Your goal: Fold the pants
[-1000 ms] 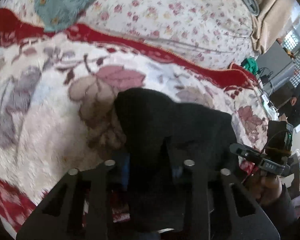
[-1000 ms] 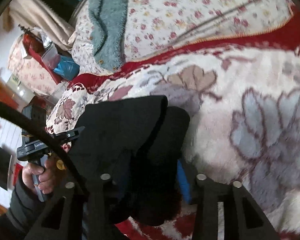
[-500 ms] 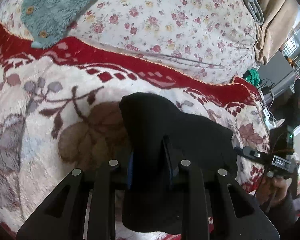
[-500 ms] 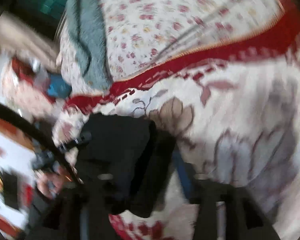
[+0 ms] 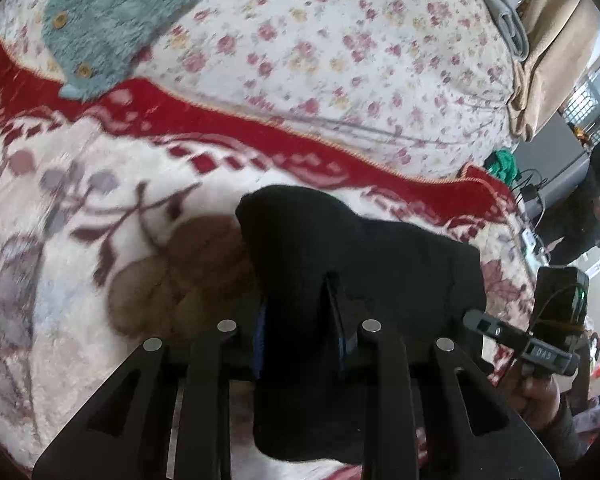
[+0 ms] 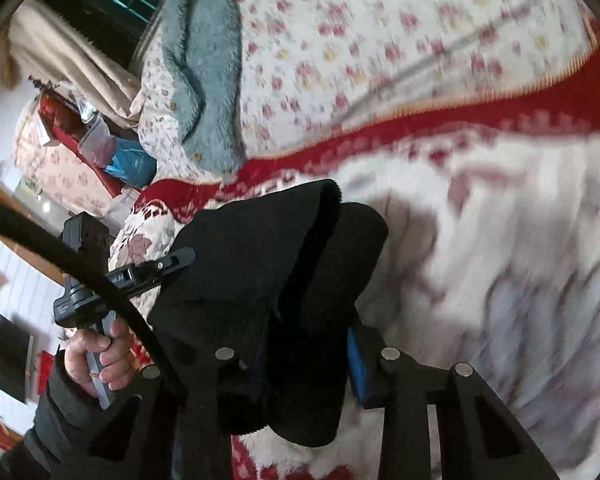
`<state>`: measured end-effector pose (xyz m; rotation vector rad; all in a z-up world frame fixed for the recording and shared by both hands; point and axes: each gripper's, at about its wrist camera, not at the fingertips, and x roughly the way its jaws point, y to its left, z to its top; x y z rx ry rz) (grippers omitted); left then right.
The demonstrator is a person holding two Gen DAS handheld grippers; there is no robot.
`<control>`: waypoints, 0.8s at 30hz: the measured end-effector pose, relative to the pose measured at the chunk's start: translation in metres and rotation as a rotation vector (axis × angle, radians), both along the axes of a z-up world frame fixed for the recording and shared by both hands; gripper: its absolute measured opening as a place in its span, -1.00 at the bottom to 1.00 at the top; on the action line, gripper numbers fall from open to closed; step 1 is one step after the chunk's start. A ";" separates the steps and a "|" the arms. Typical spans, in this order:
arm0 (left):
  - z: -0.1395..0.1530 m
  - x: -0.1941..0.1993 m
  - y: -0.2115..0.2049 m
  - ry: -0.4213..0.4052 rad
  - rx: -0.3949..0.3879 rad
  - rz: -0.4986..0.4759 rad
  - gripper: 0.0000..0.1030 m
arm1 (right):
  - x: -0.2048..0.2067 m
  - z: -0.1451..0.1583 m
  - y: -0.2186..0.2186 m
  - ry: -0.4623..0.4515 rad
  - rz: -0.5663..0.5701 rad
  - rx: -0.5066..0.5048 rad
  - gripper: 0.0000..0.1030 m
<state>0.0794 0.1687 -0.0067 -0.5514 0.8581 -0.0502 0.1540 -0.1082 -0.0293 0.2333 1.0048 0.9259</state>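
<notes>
In the left wrist view, the left tongs (image 5: 300,340) are angling down toward the bed, their two black forked arms filling the bottom of the picture. Blue pads (image 5: 259,340) are pressing on a thick fold of the black fabric pants (image 5: 340,248), so these tongs are clenched on the pants. The cloth is bunching upward ahead of the tongs into a rounded hump, with its long axis stretching off to the right, where the other hand (image 5: 538,392) is gripping the handle of the right tongs at the far end. The pants are hanging just above a plush white and red flower-patterned blanket (image 5: 80,208) on the bed, with a small-flowered white quilt (image 5: 340,60) and a fuzzy teal garment with buttons (image 5: 112,20) beyond. Compared with a second ago, the brown flower on the blanket is lying further left and lower, and the teal garment is showing more fully.

In the right wrist view, the right tongs (image 6: 304,360) are likewise tilting down, and a blue pad (image 6: 356,364) is sitting against the doubled black cloth (image 6: 260,264); the jaws have just been closing, with the pants between them, gripped. The cloth's long axis is running left to the left tongs (image 6: 180,258), held in a sleeved hand (image 6: 100,352). Against the earlier picture, the blanket is blurring and the red border is lying closer to the pants.
</notes>
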 end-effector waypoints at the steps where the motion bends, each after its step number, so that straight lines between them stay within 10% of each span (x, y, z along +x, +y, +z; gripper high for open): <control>1: 0.003 0.005 -0.003 -0.003 -0.001 -0.002 -0.53 | 0.007 0.008 -0.003 -0.008 -0.007 -0.004 -0.39; 6: -0.018 0.039 -0.024 0.085 0.044 -0.022 -0.41 | 0.057 -0.011 -0.019 0.117 -0.012 -0.074 -0.27; 9: -0.027 0.038 -0.023 0.101 0.103 0.068 0.28 | 0.062 -0.036 -0.033 0.179 -0.048 -0.066 -0.07; 20: 0.017 -0.062 -0.085 0.004 0.448 0.141 0.29 | -0.060 0.052 -0.079 -0.298 -0.147 -0.261 -0.04; 24: 0.019 -0.082 -0.121 0.001 0.444 0.154 0.29 | -0.100 0.075 -0.078 -0.389 -0.188 -0.262 -0.03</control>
